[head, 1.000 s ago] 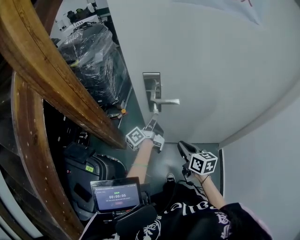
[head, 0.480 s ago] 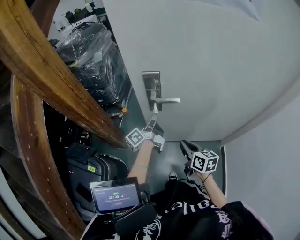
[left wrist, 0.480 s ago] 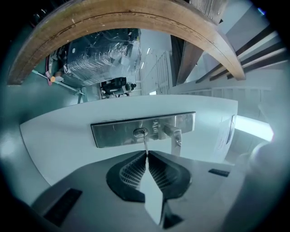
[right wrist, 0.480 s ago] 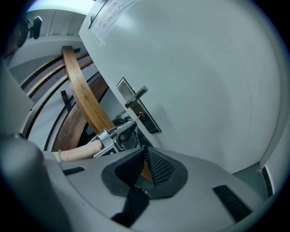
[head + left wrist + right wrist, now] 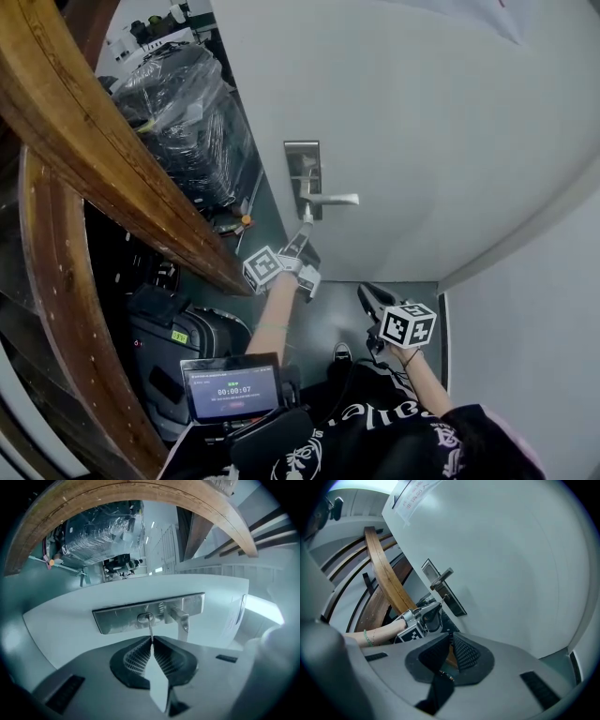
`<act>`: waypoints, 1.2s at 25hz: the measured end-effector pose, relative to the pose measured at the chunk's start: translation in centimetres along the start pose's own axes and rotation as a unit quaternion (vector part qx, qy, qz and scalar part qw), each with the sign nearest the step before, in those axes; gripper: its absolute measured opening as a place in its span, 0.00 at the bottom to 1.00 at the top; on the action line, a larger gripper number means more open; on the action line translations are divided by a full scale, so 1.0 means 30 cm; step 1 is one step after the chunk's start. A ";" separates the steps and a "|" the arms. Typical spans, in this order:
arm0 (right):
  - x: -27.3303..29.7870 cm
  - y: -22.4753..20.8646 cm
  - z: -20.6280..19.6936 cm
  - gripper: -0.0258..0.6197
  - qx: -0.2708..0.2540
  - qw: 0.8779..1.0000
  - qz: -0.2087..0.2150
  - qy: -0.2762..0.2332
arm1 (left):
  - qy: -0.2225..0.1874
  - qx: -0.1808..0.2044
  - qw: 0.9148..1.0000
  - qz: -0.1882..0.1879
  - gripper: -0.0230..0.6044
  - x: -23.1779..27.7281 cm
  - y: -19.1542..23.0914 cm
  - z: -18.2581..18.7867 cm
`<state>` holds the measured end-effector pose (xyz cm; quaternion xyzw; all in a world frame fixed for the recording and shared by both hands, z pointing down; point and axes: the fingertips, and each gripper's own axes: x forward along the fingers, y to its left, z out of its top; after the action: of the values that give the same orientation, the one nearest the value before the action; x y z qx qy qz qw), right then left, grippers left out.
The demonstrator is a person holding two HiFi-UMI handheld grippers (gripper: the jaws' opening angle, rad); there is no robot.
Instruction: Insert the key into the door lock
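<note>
Your left gripper (image 5: 151, 641) has its fingers clamped on the key (image 5: 150, 628). The blade points straight up at 12 o'clock, with its tip right at the keyhole (image 5: 145, 617) in the metal lock plate (image 5: 117, 620). Can't tell how deep it sits. The lever handle (image 5: 181, 619) is at about 2 o'clock of the key and close, so that's your tight side. Toward 9 o'clock it's bare plate, then plain white door (image 5: 422, 112).

The head view shows stuff the gripper view doesn't. The curved wooden beam (image 5: 103, 141) runs down at 9 o'clock of your left arm, pretty near it. A plastic-wrapped black bundle (image 5: 187, 122) sits past the door's edge at 10 o'clock. Toward 3 o'clock the door face is open. The key is too small to make out there.

Your right gripper (image 5: 370, 298) hangs at 4 o'clock of the left one, well apart from the door, with its fingers pressed together and nothing between them. Its own view catches the plate and handle side-on, with the left gripper's tip just beside the plate.
</note>
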<state>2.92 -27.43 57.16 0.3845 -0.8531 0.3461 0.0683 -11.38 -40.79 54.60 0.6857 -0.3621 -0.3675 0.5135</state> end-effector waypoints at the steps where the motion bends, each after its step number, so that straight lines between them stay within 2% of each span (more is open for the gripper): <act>1: -0.003 -0.003 -0.003 0.10 0.001 1.000 -0.001 0.000 | 0.008 0.014 1.000 0.005 0.07 -0.003 0.004 0.008; 3: -0.008 -0.011 -0.011 0.10 0.003 1.000 -0.004 -0.001 | 0.017 0.031 0.999 0.010 0.07 -0.008 0.006 0.022; 8: -0.013 -0.030 -0.037 0.10 0.009 1.000 -0.009 0.001 | 0.033 0.011 0.999 0.008 0.07 0.015 0.013 0.011; 12: -0.006 -0.029 -0.046 0.10 0.014 1.000 -0.005 0.001 | 0.004 -0.021 1.000 -0.001 0.07 0.020 0.022 0.041; 16: 0.000 -0.040 -0.047 0.10 0.017 1.000 -0.006 0.003 | 0.005 -0.018 1.000 -0.001 0.07 0.038 0.014 0.043; 20: 0.012 -0.039 -0.056 0.10 0.015 1.000 -0.002 0.006 | -0.017 -0.027 0.999 0.003 0.07 0.070 0.031 0.066; 23: 0.013 -0.037 -0.061 0.10 0.016 1.000 -0.001 0.006 | -0.017 -0.015 1.000 0.008 0.07 0.094 0.035 0.082; 26: 0.014 -0.063 -0.054 0.10 0.018 1.000 -0.003 0.008 | -0.019 0.004 1.000 -0.006 0.08 0.112 0.036 0.085; 28: 0.018 -0.075 -0.041 0.10 0.018 1.000 -0.004 0.009 | -0.017 0.033 0.999 -0.006 0.08 0.128 0.029 0.087; 30: 0.019 -0.070 -0.031 0.10 0.019 1.000 -0.001 0.008 | 0.001 0.070 0.998 0.003 0.09 0.129 0.018 0.079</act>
<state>3.84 -28.15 59.21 0.3837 -0.8455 0.3649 0.0687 -11.71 -45.33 54.13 0.7192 -0.3884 -0.3394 0.4655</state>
